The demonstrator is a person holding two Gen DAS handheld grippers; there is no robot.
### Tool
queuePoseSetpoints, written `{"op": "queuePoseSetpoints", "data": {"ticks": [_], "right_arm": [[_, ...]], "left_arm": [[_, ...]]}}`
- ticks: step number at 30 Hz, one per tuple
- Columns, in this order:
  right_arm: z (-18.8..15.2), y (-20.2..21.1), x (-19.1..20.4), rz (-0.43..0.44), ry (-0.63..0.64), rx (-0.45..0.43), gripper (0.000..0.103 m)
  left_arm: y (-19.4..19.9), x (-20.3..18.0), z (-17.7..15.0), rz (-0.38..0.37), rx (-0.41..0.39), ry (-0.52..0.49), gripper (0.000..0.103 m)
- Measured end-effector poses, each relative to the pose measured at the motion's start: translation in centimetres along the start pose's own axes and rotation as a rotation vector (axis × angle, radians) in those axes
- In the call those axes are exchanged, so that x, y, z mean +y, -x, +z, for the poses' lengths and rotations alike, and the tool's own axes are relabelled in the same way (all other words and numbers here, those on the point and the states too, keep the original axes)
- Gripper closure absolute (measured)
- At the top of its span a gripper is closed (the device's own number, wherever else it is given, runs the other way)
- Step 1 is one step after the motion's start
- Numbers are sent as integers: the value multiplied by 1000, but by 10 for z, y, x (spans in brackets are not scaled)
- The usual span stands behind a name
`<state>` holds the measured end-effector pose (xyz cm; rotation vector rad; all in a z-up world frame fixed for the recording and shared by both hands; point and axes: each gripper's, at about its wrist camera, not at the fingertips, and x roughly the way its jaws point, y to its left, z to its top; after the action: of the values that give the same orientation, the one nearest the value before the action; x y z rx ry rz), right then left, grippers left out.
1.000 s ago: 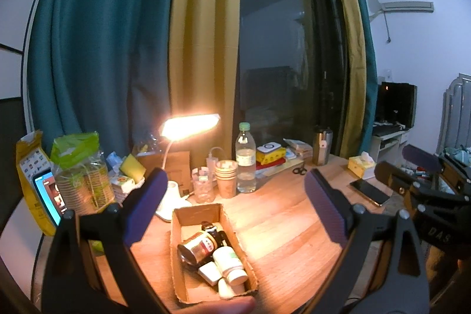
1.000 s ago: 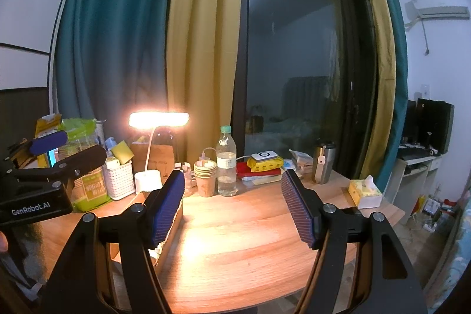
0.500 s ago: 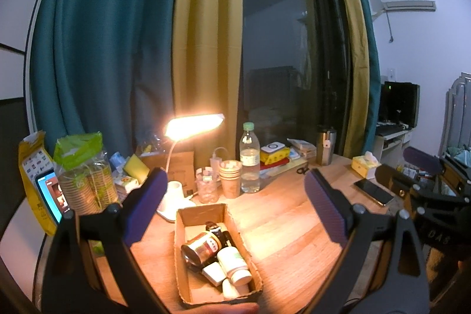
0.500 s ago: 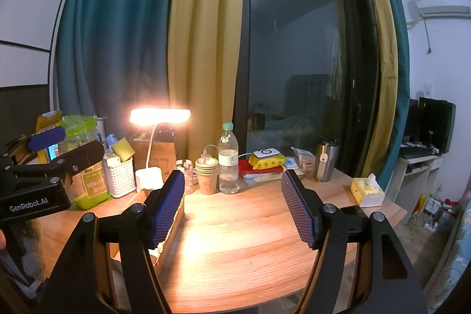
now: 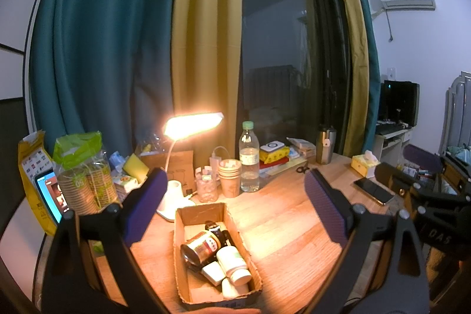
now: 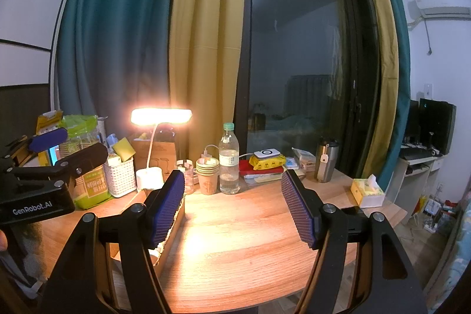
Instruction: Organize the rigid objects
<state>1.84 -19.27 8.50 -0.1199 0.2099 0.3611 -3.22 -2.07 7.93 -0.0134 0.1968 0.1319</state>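
Note:
An open cardboard box (image 5: 181,252) lies on the wooden table (image 5: 294,228) in the left wrist view. It holds a dark jar with a red label (image 5: 201,244), a white bottle (image 5: 232,262), a small dark bottle (image 5: 216,227) and small white pieces. My left gripper (image 5: 234,208) hovers above and in front of the box, open with nothing between its fingers. My right gripper (image 6: 232,209) is open over bare table (image 6: 235,240), empty too. The box's side wall (image 6: 173,225) shows behind its left finger. Each gripper shows at the edge of the other's view.
Along the table's back stand a lit desk lamp (image 5: 192,125), a water bottle (image 5: 249,161), stacked paper cups (image 5: 229,175), a steel mug (image 5: 325,147) and books. A phone (image 5: 372,190) and tissue box (image 6: 368,192) lie at the right. Snack bags and a white basket (image 6: 119,177) crowd the left.

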Motion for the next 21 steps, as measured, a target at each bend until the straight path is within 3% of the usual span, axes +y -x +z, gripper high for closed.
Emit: {"op": "queuePoseSetpoints", "data": {"ticks": [21], "right_arm": [[-4, -1, 0, 3, -2, 9, 32]], "left_arm": [[-2, 0, -8, 9, 5, -9, 8]]}}
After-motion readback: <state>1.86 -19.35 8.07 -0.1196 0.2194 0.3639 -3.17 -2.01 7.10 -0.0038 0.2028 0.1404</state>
